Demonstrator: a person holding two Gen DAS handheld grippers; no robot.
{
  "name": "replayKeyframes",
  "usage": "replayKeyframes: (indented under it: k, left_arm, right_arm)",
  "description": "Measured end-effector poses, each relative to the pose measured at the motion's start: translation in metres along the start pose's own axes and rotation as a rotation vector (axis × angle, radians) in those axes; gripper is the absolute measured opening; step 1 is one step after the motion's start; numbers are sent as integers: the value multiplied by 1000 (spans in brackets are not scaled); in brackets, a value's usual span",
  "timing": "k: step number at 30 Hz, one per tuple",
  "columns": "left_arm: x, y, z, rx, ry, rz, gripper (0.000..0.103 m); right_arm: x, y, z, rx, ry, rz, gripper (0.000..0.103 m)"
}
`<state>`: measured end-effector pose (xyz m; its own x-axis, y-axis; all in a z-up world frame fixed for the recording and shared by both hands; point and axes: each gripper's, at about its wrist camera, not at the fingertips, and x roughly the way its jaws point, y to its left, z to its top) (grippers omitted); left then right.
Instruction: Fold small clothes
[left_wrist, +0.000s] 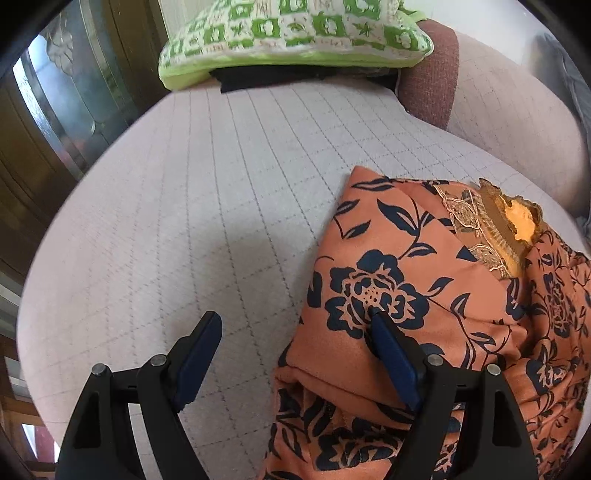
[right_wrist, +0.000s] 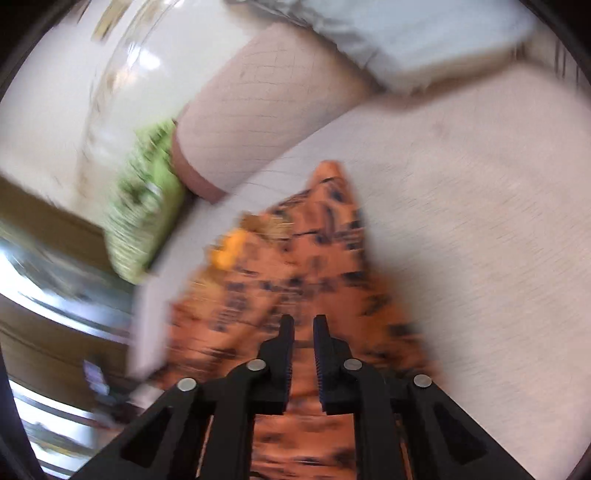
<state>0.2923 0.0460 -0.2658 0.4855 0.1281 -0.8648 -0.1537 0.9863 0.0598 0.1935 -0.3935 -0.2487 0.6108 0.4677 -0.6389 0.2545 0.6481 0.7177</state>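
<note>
An orange garment with a dark blue flower print (left_wrist: 424, 314) lies folded on a pale quilted sofa seat (left_wrist: 221, 203), with a gold lace neckline (left_wrist: 480, 229) facing up. My left gripper (left_wrist: 295, 321) is open wide at the garment's left edge; its right finger (left_wrist: 391, 354) rests on the cloth and its left finger (left_wrist: 199, 354) is over bare seat. In the blurred right wrist view the garment (right_wrist: 295, 266) lies under my right gripper (right_wrist: 303, 325). Its jaws stand a narrow gap apart, and I cannot tell whether they hold cloth.
A green and white patterned cushion (left_wrist: 295, 33) lies at the far end of the seat over something black, next to a brown armrest (left_wrist: 432, 70). The seat's edge drops off to the left toward wooden furniture (left_wrist: 37, 147). The cushion also shows in the right wrist view (right_wrist: 144, 221).
</note>
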Motion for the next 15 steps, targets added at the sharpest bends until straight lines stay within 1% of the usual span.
replayKeyframes:
  k: [1, 2, 3, 6, 8, 10, 11, 12, 13, 14, 15]
  left_arm:
    - [-2, 0, 0, -4, -4, 6, 83]
    - [-4, -1, 1, -14, -10, 9, 83]
    - [-7, 1, 2, -28, -22, 9, 83]
    - [-19, 9, 7, -66, -78, 13, 83]
    - [-28, 12, 10, -81, -121, -23, 83]
    - [-34, 12, 13, -84, -143, -105, 83]
    - [-33, 11, 12, -77, -143, -134, 83]
    - [-32, 7, 13, -59, -135, -170, 83]
    - [-30, 3, 13, -40, -123, -193, 83]
    - [-27, -4, 12, -19, -109, -204, 83]
    - [-22, -10, 12, 9, -90, -205, 83]
  right_arm:
    - [10, 8, 3, 8, 27, 37, 46]
    - [21, 17, 4, 5, 54, 55, 65]
    - [34, 27, 3, -6, 69, 58, 80]
    - [66, 44, 9, -36, 36, 24, 79]
    - [89, 41, 20, 16, 42, 22, 74]
    - [120, 34, 21, 97, 57, -33, 57]
    - [128, 28, 23, 137, 63, -50, 53]
    - [135, 23, 24, 176, 63, -54, 47]
    - [138, 21, 24, 205, 47, -48, 46]
    - [139, 24, 25, 204, 35, -38, 45]
    - [140, 31, 25, 179, 24, -30, 38]
